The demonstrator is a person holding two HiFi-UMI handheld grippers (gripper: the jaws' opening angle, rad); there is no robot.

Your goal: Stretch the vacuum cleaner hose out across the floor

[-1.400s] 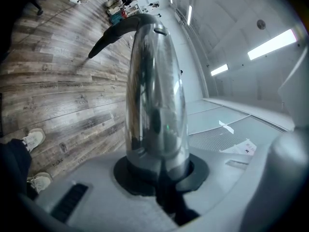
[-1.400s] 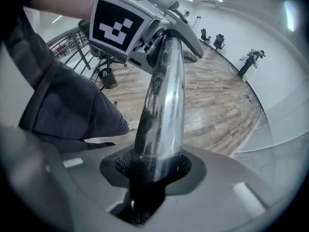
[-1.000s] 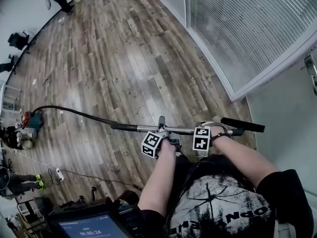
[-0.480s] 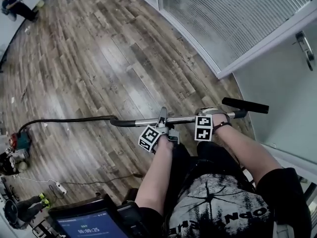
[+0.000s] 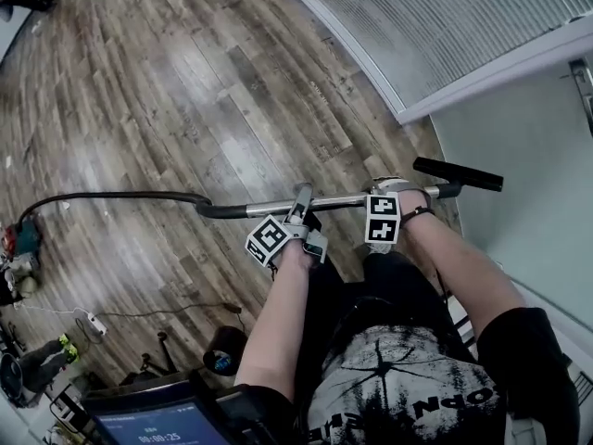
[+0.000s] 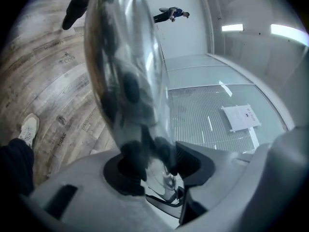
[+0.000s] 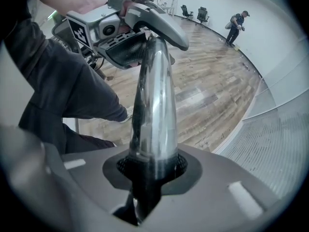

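head view steeply down; gripper views close along shared metal tube (image 5: 338, 200)

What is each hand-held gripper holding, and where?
Right hand-held gripper clamps the vacuum's metal wand near its free end. Left hand-held gripper: jaws are opening around the wand's middle.

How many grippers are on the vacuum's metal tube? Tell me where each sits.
2. The left gripper, jaws opening around the tube, sits mid-tube; the right gripper clamps it nearer the black nozzle.
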